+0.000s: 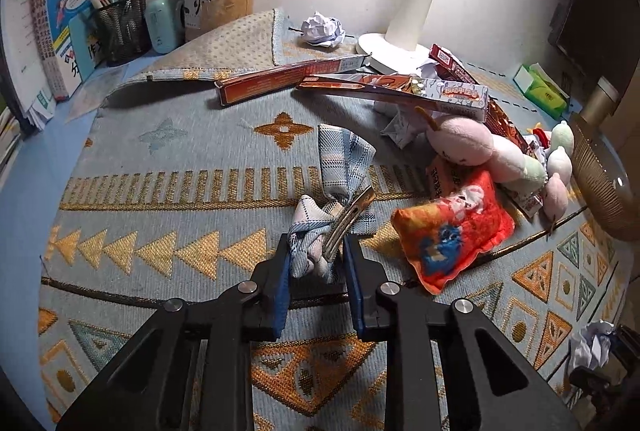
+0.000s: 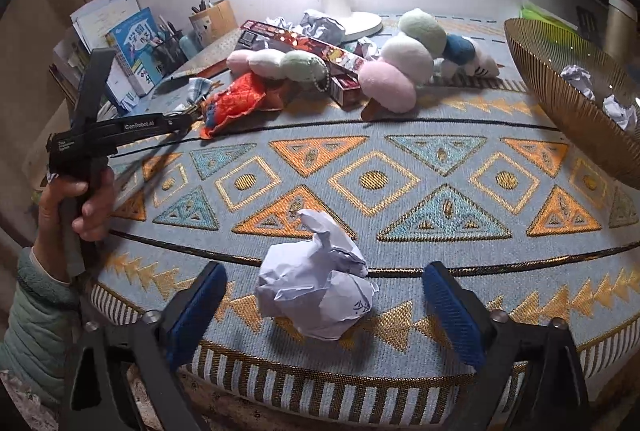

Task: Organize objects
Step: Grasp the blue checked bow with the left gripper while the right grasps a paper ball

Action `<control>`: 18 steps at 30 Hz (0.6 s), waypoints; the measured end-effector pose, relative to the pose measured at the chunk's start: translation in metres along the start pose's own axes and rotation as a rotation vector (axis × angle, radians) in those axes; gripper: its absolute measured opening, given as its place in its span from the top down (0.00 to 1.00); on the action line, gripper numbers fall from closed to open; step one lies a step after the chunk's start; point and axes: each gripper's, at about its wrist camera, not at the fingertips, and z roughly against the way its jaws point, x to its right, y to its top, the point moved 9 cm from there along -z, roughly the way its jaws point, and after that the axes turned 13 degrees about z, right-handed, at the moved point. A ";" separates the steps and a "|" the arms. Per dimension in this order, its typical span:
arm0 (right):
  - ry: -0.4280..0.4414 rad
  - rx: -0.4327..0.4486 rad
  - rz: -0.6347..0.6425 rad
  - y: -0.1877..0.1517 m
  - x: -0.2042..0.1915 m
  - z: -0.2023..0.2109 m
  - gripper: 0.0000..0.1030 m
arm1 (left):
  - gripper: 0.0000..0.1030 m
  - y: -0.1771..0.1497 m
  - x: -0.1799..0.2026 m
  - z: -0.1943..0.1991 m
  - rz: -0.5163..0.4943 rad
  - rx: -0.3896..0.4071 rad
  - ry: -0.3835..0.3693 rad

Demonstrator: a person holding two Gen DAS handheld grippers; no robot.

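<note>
A counter (image 2: 400,151) is seen covered by a patterned blue and orange mat (image 1: 180,199), lit from the back by a white lamp (image 1: 416,11). At the right edge, a ribbed gold bowl (image 2: 560,103) is shown holding crumpled paper. A heap of plush toys (image 2: 396,63), long red boxes (image 1: 288,79) and an orange pouch (image 1: 456,235) is spread across the far side, while books (image 1: 72,15) and a mesh pen cup (image 1: 120,23) are ranged against the wall. Near the front edge, a paper ball (image 2: 316,291) is framed between the widely parted fingers of the right tool (image 2: 324,303), untouched on either side. Farther left, a plaid bow hair clip (image 1: 340,191) is gripped at its knot by the left tool (image 1: 316,259), its fingers pressed together on the fabric. The left hand (image 2: 84,207) is seen wrapped around that tool's handle.
</note>
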 end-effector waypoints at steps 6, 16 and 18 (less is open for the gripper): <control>-0.011 0.045 -0.022 0.003 0.008 0.009 0.50 | 0.81 0.002 0.018 0.021 -0.025 0.027 -0.022; -0.210 0.217 -0.126 0.026 0.106 0.093 0.49 | 0.81 0.024 0.036 0.041 -0.044 0.027 0.012; -0.209 0.222 -0.160 0.021 0.121 0.100 0.49 | 0.81 0.017 0.022 0.038 -0.005 0.010 -0.018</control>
